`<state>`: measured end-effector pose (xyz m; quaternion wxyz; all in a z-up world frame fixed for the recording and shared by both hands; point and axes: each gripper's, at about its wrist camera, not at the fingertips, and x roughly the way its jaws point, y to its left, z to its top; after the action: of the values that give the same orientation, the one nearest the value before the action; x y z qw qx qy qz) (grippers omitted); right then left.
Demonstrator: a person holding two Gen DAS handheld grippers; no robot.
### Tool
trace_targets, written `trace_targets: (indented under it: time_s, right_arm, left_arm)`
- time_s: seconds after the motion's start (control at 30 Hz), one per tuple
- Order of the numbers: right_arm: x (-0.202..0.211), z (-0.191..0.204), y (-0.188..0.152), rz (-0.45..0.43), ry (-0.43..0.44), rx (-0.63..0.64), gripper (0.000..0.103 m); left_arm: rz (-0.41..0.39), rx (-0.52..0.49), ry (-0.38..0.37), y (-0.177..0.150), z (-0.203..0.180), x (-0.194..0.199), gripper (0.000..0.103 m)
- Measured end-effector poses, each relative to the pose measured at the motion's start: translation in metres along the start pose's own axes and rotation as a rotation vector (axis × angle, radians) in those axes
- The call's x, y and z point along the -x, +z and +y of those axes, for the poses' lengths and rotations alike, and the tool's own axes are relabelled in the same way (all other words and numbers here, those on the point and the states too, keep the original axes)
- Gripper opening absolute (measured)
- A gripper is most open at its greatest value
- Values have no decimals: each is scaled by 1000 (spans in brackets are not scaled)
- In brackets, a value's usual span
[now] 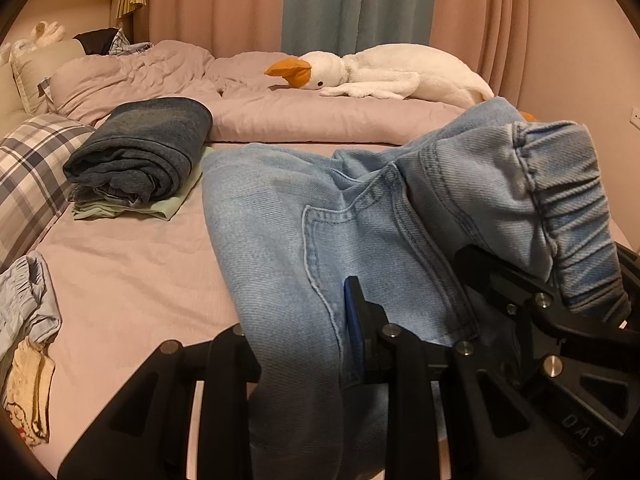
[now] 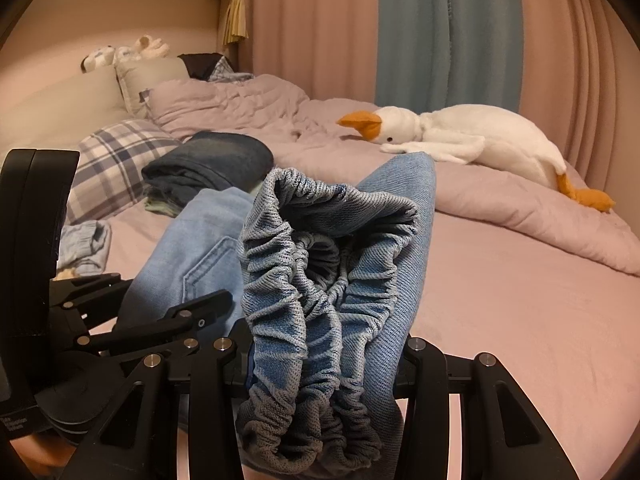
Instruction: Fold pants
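Light blue jeans (image 1: 280, 216) hang lifted above the pink bed sheet (image 1: 132, 280), held at the waist end, while the legs trail away onto the bed. In the left wrist view my left gripper (image 1: 320, 320) is shut on the denim beside a back pocket, and only its blue pad (image 1: 352, 304) shows. My right gripper (image 1: 520, 280) appears at the right, clamped on the elastic waistband (image 1: 576, 240). In the right wrist view the right gripper (image 2: 324, 344) is shut on the bunched waistband (image 2: 320, 272). The left gripper (image 2: 192, 316) grips the jeans (image 2: 192, 240) just to its left.
A stack of folded dark jeans (image 1: 140, 152) lies on a pale green garment at the far left. A plaid pillow (image 1: 28, 168), crumpled clothes (image 1: 28, 312) at the left edge, a bunched quilt (image 1: 280, 112) and a white plush goose (image 1: 384, 72) ring the sheet.
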<state>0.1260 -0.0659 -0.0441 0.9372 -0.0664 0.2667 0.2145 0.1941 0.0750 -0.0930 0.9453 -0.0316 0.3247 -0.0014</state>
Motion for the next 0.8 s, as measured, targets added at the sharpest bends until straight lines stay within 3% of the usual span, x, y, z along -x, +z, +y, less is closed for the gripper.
trace_targets:
  time_s: [0.8]
  right_arm:
    - [-58, -7, 8, 77, 19, -48, 46]
  left_arm:
    - [81, 20, 16, 14, 13, -61, 27]
